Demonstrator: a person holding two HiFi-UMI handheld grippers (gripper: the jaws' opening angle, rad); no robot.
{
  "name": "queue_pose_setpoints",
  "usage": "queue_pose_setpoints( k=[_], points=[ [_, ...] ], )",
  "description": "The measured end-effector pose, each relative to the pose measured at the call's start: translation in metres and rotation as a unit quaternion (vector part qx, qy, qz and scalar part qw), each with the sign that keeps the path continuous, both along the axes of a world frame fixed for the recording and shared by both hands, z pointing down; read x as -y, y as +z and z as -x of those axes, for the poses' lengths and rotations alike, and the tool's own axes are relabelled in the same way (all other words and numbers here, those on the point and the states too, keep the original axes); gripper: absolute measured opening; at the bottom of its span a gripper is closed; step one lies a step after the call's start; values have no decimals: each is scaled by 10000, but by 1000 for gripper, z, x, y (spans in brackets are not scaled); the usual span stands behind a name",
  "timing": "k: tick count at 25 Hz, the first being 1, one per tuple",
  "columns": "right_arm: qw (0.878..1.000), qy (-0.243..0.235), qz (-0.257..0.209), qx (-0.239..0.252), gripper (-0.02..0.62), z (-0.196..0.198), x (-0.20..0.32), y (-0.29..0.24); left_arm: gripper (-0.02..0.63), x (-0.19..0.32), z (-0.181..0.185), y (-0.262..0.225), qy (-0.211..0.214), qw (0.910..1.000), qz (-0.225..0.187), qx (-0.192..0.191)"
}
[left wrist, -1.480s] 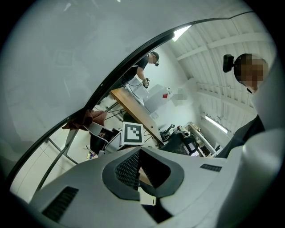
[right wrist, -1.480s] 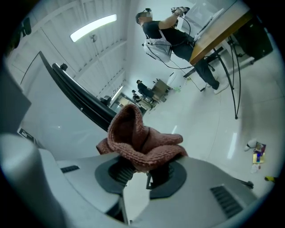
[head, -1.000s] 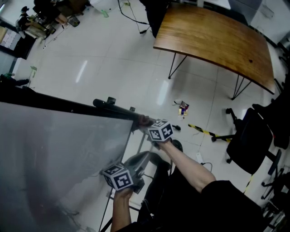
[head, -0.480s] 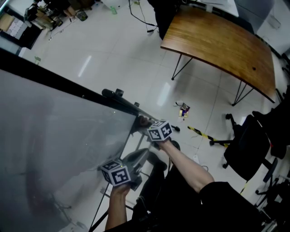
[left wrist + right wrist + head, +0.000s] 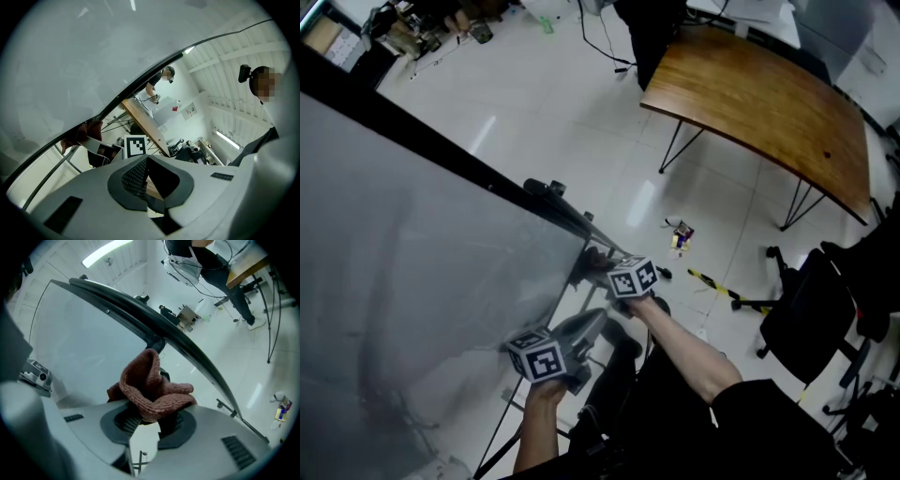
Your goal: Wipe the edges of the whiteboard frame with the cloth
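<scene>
A large grey whiteboard [image 5: 403, 281] leans on the left, its black frame [image 5: 459, 161] running diagonally down to a corner. The left gripper [image 5: 146, 161] is held low beside the board's lower edge, jaws closed together on nothing. Further right, on an outstretched forearm, the right gripper [image 5: 150, 417] clenches a rust-brown knitted cloth [image 5: 152, 387] against the frame near that corner.

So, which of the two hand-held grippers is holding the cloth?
The right hand-held gripper: its jaws clamp the reddish-brown knitted cloth near the whiteboard frame. The left hand-held gripper is shut on nothing.
</scene>
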State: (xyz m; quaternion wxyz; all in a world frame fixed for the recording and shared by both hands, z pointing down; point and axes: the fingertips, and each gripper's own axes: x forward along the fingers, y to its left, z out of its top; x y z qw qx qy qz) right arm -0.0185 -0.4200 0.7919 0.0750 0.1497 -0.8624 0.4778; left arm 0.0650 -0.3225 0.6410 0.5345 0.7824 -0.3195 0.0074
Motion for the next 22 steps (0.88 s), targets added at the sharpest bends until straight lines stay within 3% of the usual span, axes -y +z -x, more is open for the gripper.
queue_pose_setpoints(
  k=[8,15,19,22],
  points=[
    [9987,104,385,327,86,-19,-10,-5,-5,3,-1,-9,-71,9998,-65,-183],
    [9919,458,657,986,87,-59,-11,-40,-5,8,-1,-22,-229,9988,-165,-402],
    [9862,571,568,1449,86,-84,-7,-82,-5,12,-3,-34,-373,9977,-273,-499],
    [9849,570,239,1615,86,-102,-1,-121,-5,16,-4,-47,-527,9962,-388,-567]
  ],
)
